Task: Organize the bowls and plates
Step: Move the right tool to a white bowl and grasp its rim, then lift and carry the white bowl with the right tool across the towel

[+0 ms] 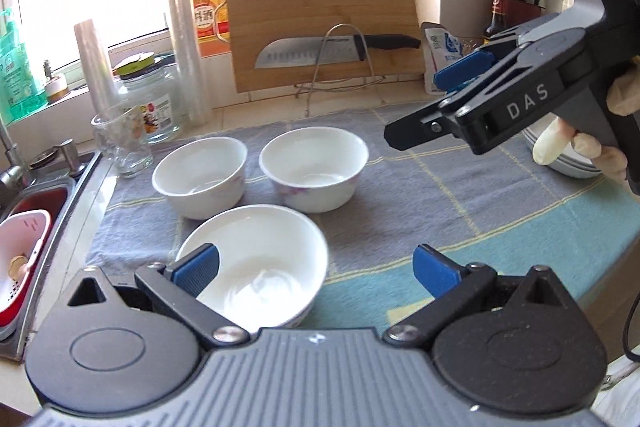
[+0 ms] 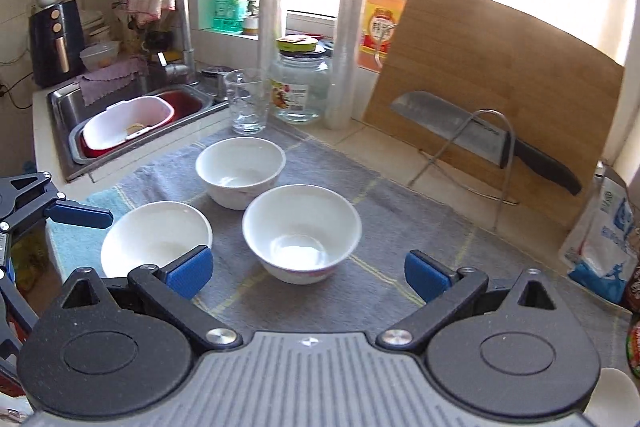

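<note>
bowls | three white ones sit close on the cloth, near bowl at 6 o'clock | left gripper wide apart, holds nothing | right gripper wide apart, holds nothing | risk: smooth rim slips, bowls bump and chip | hidden: plates at 3 o'clock behind the right gripper

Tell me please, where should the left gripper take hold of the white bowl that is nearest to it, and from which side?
Probably by the rim. The nearest bowl stands upright and open on the cloth, apart from the other two bowls. The left gripper is open, one pad already over the near-left rim, so come from above there, one finger inside the wall, one outside.
</note>
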`<state>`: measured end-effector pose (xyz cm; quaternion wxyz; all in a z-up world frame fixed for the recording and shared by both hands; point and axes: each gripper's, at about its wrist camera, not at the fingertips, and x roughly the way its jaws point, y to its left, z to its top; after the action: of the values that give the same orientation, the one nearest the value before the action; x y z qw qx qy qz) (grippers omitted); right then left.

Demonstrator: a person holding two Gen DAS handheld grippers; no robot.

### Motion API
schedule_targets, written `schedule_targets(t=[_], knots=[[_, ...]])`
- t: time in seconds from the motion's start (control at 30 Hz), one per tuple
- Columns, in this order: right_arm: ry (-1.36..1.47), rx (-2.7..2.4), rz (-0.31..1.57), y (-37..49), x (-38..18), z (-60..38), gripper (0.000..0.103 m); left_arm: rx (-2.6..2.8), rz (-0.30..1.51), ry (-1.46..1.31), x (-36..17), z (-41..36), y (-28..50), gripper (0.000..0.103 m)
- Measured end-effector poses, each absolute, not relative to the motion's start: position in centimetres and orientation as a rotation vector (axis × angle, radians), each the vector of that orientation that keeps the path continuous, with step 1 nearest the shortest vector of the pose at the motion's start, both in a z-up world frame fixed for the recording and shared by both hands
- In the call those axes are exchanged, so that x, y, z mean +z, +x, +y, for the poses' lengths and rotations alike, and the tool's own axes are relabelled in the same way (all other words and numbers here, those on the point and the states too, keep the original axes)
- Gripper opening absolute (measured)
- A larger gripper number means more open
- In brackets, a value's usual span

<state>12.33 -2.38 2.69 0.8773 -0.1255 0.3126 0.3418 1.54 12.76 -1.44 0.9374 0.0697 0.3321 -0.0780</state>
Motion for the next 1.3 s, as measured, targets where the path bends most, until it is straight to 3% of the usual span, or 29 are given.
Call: schedule_targets(t=[0.27,0.67,0.97,1.3], knots=[[-0.211,0.846,0.725,11.8,1.4,3.5,0.103,-0.157,0.722,0.161,-4.2,17.2,0.7,0.102],[-0.145,0.928,0.876,13.1,-2.2,7.0,0.101,-0.234,0.731,0.126,-5.9,17.9,2.2,0.100],[-0.128,0.952,0.933,14.6,-3.1,7.9,0.082,-0.271,0.727,0.117,-6.1,17.9,2.6,0.092],[-0.105,0.960,0.952,15.1,-3.3,8.1,0.080,-0.278,0.720,0.119,-6.0,18.2,2.8,0.089]])
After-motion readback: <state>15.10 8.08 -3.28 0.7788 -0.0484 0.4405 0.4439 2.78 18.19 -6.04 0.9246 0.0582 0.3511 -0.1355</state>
